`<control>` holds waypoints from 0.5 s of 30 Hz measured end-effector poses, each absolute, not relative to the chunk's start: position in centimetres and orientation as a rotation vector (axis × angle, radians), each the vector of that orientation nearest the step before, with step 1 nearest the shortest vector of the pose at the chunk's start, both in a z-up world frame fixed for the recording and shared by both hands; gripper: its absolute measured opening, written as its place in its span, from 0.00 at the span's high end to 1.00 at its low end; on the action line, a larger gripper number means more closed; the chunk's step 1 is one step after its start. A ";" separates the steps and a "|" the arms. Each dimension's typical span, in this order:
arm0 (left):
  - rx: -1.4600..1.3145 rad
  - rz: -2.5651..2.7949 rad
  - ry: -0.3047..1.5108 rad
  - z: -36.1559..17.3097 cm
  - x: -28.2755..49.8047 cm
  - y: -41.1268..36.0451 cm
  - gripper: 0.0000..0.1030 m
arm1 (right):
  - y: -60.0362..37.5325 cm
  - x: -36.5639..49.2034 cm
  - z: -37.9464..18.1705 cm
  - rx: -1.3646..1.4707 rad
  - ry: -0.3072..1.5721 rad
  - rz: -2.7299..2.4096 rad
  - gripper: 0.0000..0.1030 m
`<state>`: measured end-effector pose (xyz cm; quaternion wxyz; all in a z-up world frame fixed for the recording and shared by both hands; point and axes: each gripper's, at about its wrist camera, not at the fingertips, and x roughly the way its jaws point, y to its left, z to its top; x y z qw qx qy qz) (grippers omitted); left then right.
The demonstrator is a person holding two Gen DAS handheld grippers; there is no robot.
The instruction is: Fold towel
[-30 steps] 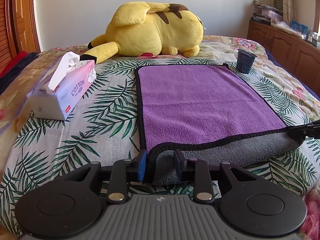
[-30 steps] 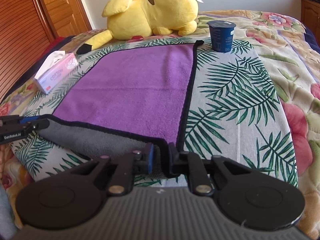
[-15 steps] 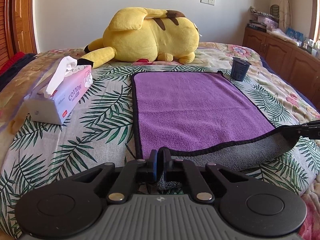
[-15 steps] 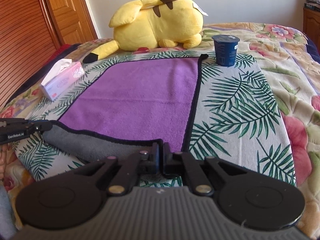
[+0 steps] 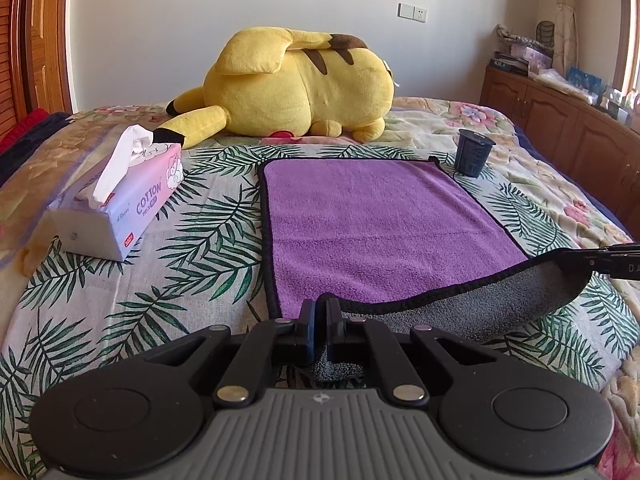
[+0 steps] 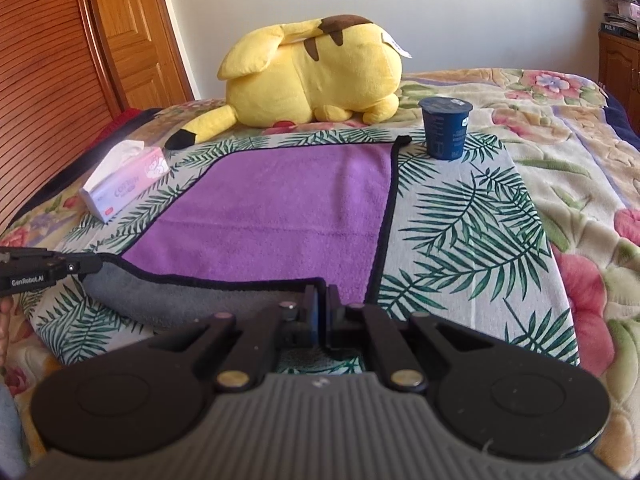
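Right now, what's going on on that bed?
A person with a handheld gripper in each hand is starting to fold a purple towel spread on the bed. The left gripper is shut on the towel's near left corner, the right gripper on its near right corner. The near edge is lifted, its grey underside showing; the far part lies flat. No fold made yet. A tissue pack, yellow plush and dark cup sit around the towel.

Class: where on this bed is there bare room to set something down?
Free: leaf-print cloth between tissue pack and purple towel, and right of the towel below the dark cup. Crowded: far end by the yellow plush; near towel edge, each claw gripping.
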<state>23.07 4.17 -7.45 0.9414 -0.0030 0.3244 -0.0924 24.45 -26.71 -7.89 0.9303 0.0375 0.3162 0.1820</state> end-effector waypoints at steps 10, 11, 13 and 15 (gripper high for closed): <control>-0.028 -0.197 0.599 -5.5 22.8 4.2 1.00 | -26.4 23.9 -6.6 0.084 0.552 0.366 0.96; -0.027 -0.196 0.588 -5.2 22.8 4.1 1.00 | -26.4 24.0 -6.5 0.082 0.546 0.362 0.96; -0.026 -0.196 0.574 -4.8 23.0 4.1 1.00 | -26.3 24.0 -6.2 0.080 0.532 0.356 0.96; -0.025 -0.198 0.562 -4.4 23.3 4.1 1.00 | -26.4 24.0 -5.9 0.082 0.518 0.356 0.96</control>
